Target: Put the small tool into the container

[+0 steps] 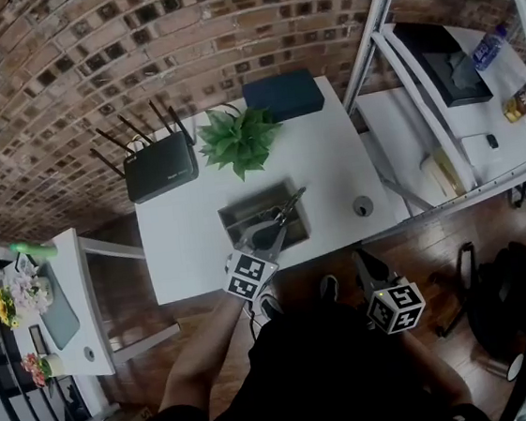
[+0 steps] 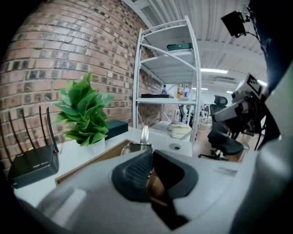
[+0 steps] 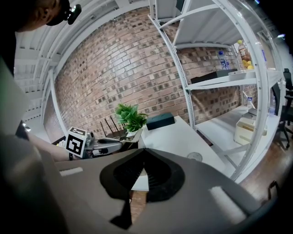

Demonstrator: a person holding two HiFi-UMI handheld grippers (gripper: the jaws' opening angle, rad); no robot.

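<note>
The left claw (image 2: 151, 157) pinches the small tool (image 2: 144, 135), which sticks out just in front of it, over the box (image 1: 230, 227). The tool looks hard, thin and slippery, so hold its thick handle end tight. The right claw (image 3: 143, 153) is pressed together, empty.

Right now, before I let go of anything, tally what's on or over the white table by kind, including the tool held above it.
router: 1
plant: 1
dark blue box: 1
container: 1
small tool: 1
round disc: 1
Total: 6
</note>
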